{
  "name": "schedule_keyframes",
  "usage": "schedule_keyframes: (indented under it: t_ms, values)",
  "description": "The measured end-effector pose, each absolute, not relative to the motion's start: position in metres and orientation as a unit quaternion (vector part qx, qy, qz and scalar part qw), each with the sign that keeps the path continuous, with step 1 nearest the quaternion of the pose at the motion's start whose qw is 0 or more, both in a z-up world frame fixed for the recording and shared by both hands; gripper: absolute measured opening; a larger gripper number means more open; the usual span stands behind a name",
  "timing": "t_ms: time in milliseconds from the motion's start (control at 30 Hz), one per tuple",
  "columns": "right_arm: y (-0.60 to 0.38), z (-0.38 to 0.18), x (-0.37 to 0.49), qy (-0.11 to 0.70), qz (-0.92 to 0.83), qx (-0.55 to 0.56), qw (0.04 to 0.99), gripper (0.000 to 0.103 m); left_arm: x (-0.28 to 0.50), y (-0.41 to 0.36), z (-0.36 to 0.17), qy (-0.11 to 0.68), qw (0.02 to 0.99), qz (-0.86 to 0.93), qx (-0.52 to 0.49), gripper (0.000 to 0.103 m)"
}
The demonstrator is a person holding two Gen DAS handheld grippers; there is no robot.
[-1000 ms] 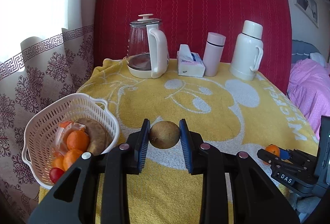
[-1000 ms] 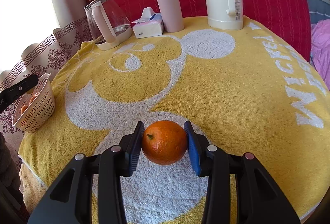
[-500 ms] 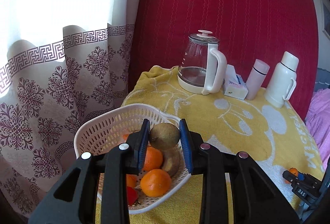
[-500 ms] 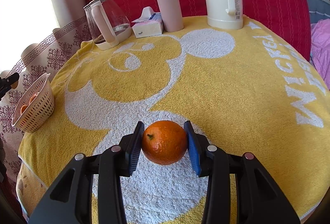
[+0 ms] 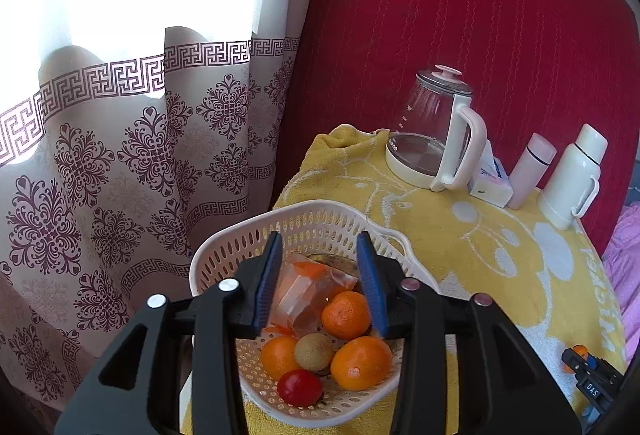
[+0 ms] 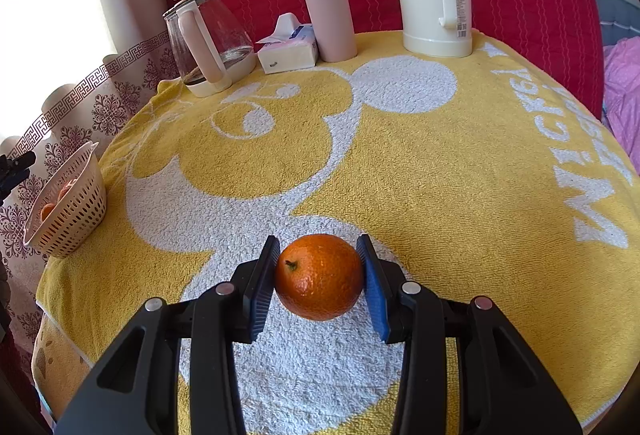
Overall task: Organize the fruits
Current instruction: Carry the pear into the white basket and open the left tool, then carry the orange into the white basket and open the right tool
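My left gripper [image 5: 320, 281] hangs open above the white perforated basket [image 5: 240, 239] at the table's left edge. Inside the basket lie several oranges [image 5: 346, 315], a brown round fruit [image 5: 314, 352], a small red fruit [image 5: 300, 387] and a clear plastic wrapper [image 5: 308, 295]. In the right wrist view my right gripper [image 6: 318, 277] is shut on an orange [image 6: 319, 277] just above the yellow towel [image 6: 420, 163]. The basket [image 6: 70, 211] shows far left there.
A glass kettle [image 5: 434, 131], a tissue pack [image 5: 490, 181], a pink flask [image 5: 530, 171] and a white thermos [image 5: 572, 175] stand along the back by the red backdrop. A patterned curtain [image 5: 120, 155] hangs left of the basket. Pink bedding [image 6: 624, 91] lies to the right.
My left gripper opened and let the brown fruit go; it now lies among the oranges in the basket. The right gripper has stayed still with its orange.
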State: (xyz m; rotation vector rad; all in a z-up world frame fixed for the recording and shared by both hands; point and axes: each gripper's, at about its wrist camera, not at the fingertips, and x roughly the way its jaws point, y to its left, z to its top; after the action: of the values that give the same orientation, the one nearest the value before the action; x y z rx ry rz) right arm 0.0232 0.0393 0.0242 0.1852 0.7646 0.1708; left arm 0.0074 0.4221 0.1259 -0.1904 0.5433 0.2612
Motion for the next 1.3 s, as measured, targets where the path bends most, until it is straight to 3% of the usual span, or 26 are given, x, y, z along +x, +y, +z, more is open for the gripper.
schedule_keyframes:
  t_ms: [33,100,267,333,367,600,933,1300]
  values:
    - [0.039,0.024,0.023,0.372,0.083,0.09,0.92,0.04,0.007,0.421,0.126,0.263,0.951,0.13,-0.094,0.065]
    - [0.039,0.024,0.023,0.372,0.083,0.09,0.92,0.04,0.007,0.419,0.127,0.262,0.952,0.128,-0.09,0.066]
    - [0.04,0.026,0.022,0.372,0.092,0.101,0.918,0.04,0.001,0.422,0.137,0.25,0.956,0.127,-0.09,0.081]
    - [0.04,0.029,0.02,0.373,0.099,0.113,0.916,0.04,-0.005,0.426,0.143,0.238,0.958,0.131,-0.088,0.096]
    - [0.042,0.031,0.019,0.371,0.1,0.117,0.916,0.04,-0.008,0.429,0.146,0.229,0.96,0.136,-0.087,0.098]
    - [0.084,0.055,0.023,0.369,0.147,0.129,0.909,0.04,-0.011,0.457,0.153,0.223,0.956,0.148,-0.119,0.1]
    - [0.226,0.103,0.043,0.36,0.273,0.091,0.887,0.04,-0.027,0.476,0.166,0.193,0.958,0.173,-0.121,0.1]
    - [0.353,0.112,0.053,0.385,0.347,0.033,0.855,0.04,-0.033,0.502,0.17,0.182,0.955,0.178,-0.154,0.1]
